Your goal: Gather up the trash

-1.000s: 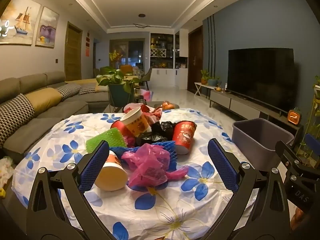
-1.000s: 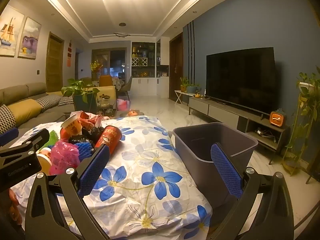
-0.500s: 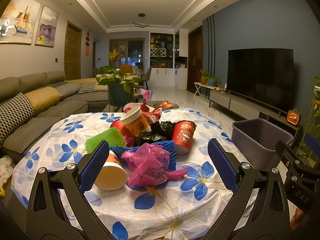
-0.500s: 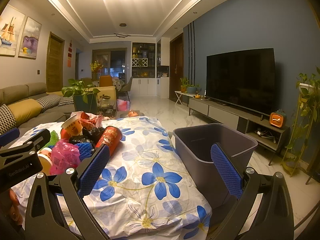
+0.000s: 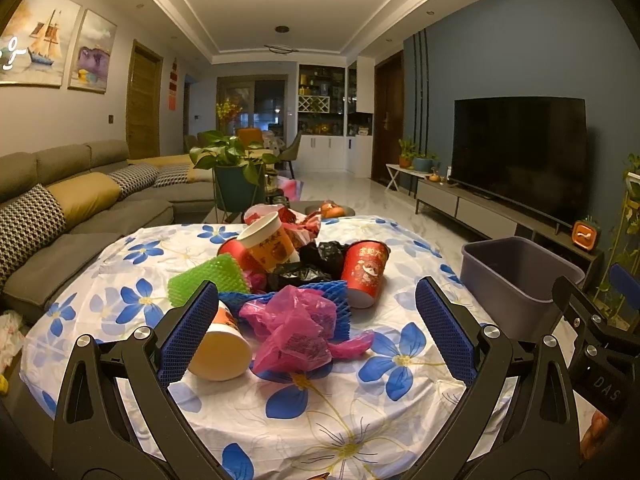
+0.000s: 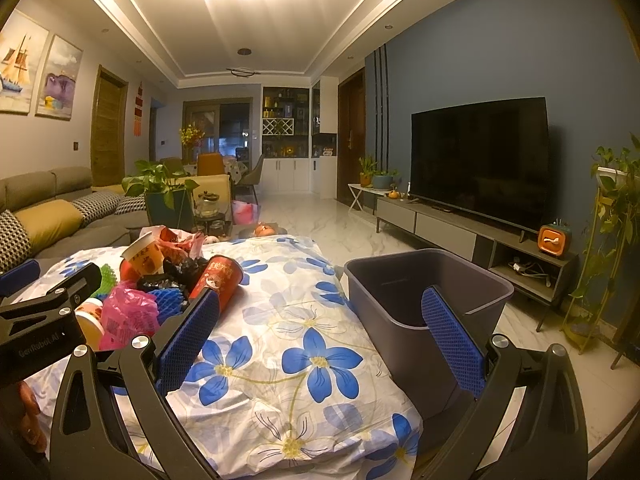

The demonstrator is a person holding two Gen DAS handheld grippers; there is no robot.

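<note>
Both my tools spread, empty. Left tool (image 5: 316,336) nearer: pink plastic bag (image 5: 298,330) dead centre between pads; grey bin (image 5: 520,276) right.

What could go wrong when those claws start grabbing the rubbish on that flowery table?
The pink plastic bag is limp and lies over the blue foam net, so the open left gripper might drag both. The paper cup lies on its side and could roll away. The grey bin stands off the table's edge, so a dropped piece could miss it.
</note>
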